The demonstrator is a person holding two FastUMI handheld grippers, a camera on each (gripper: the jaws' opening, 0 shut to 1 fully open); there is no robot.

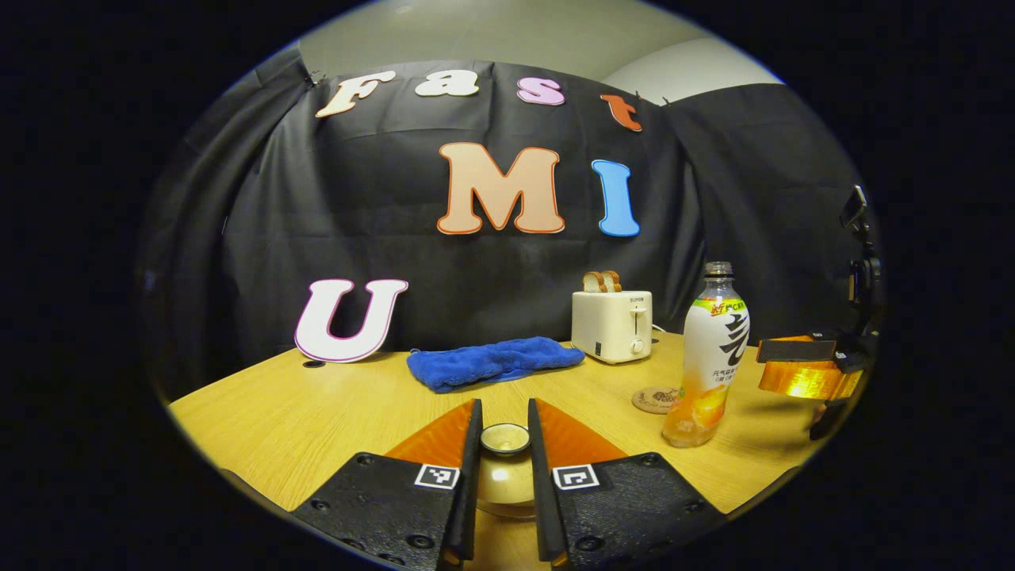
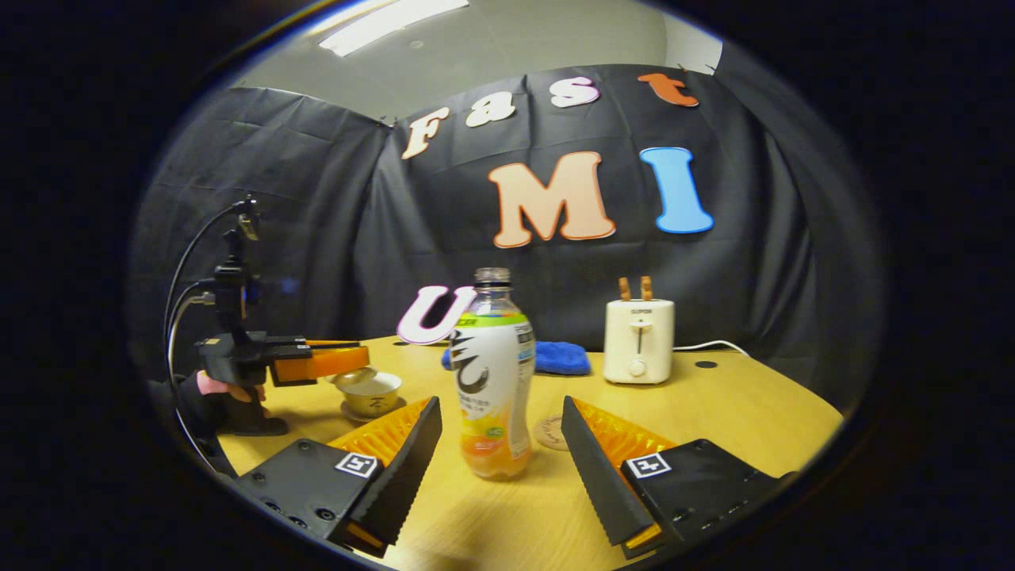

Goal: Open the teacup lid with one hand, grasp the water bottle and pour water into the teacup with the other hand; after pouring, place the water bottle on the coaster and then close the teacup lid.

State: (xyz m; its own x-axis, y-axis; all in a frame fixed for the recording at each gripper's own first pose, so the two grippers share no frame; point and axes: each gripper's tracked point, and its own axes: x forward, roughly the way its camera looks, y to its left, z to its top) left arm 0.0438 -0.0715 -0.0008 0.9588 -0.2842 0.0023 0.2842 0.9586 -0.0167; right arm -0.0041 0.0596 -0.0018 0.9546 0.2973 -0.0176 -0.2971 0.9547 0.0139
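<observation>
Our left gripper (image 1: pixel 504 444) pinches the small, fragile lid (image 1: pixel 505 438); the right gripper (image 2: pixel 499 452) is spread around the bottle (image 2: pixel 492 381) mid-table. It looks light, slick; grasp its waist.

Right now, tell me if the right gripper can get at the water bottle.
Probably yes: the right gripper is open, the water bottle stands upright straight ahead between its fingers, with bare table around it.
</observation>
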